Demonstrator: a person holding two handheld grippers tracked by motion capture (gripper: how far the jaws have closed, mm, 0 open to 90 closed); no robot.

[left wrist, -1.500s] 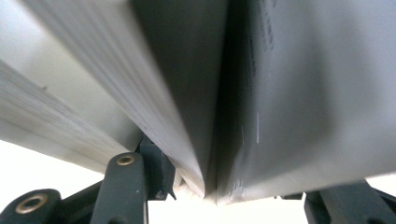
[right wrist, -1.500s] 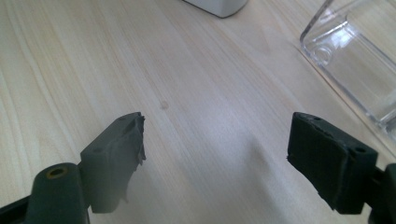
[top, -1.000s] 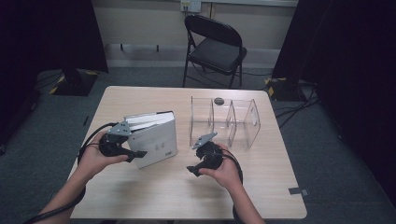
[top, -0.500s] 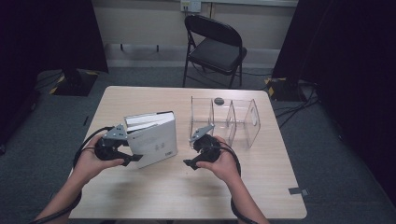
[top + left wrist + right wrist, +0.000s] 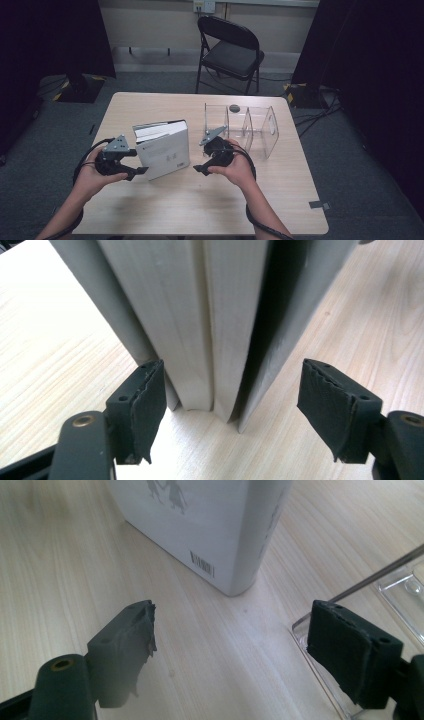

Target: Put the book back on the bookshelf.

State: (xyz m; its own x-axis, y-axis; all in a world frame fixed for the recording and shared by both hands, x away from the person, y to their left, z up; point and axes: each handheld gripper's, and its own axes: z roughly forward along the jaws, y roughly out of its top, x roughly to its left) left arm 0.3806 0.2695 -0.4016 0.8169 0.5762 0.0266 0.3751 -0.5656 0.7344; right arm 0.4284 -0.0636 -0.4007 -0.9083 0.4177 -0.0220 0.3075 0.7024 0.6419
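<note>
The white books (image 5: 162, 149) are stood upright near the table's (image 5: 150, 210) middle, left of the clear acrylic divider rack (image 5: 250, 127). The left gripper (image 5: 230, 400) has just been opening; its jaws straddle the page edges, released. The right gripper (image 5: 232, 645) is held open over bare wood between books and rack.

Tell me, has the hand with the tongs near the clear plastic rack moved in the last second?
Yes. The right tongs sat below the clear rack's near edge; they have drawn up the picture, closer to it, and stand open near the white book.
</note>
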